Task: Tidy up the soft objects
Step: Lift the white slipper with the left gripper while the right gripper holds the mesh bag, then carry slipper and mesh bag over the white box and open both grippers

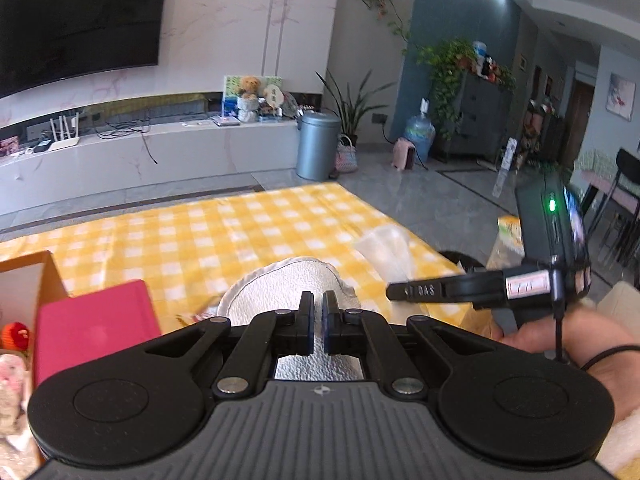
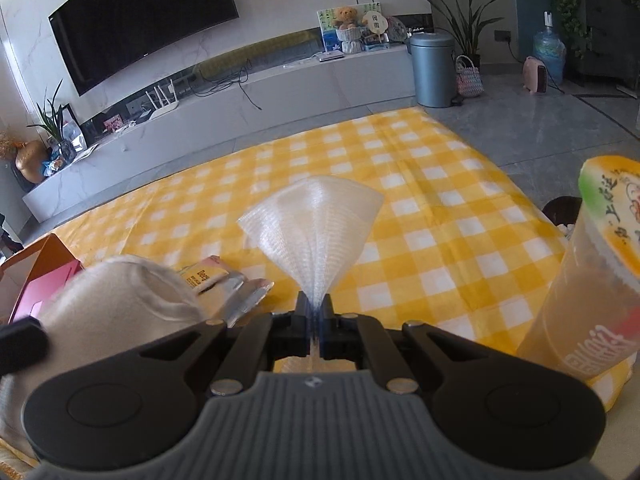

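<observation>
In the left wrist view my left gripper [image 1: 318, 301] is shut on a white quilted cloth [image 1: 280, 284] with a stitched edge, lifted above the yellow checked tablecloth [image 1: 224, 232]. The same cloth shows bunched at the lower left of the right wrist view [image 2: 120, 300]. My right gripper [image 2: 314, 300] is shut on a white mesh foam sheet [image 2: 316, 220] that fans out upward from the pads. In the left wrist view the right gripper [image 1: 396, 291] reaches in from the right, held by a hand, with the mesh sheet [image 1: 382, 246] above its tip.
A pink box [image 1: 92, 324] and an open cardboard box [image 1: 28, 276] holding plush toys [image 1: 16, 336] stand at the left. Foil sachets [image 2: 228, 284] lie on the tablecloth [image 2: 440, 200]. A tall lidded cup [image 2: 596, 272] stands at the right, a dark bin [image 2: 560, 208] behind it.
</observation>
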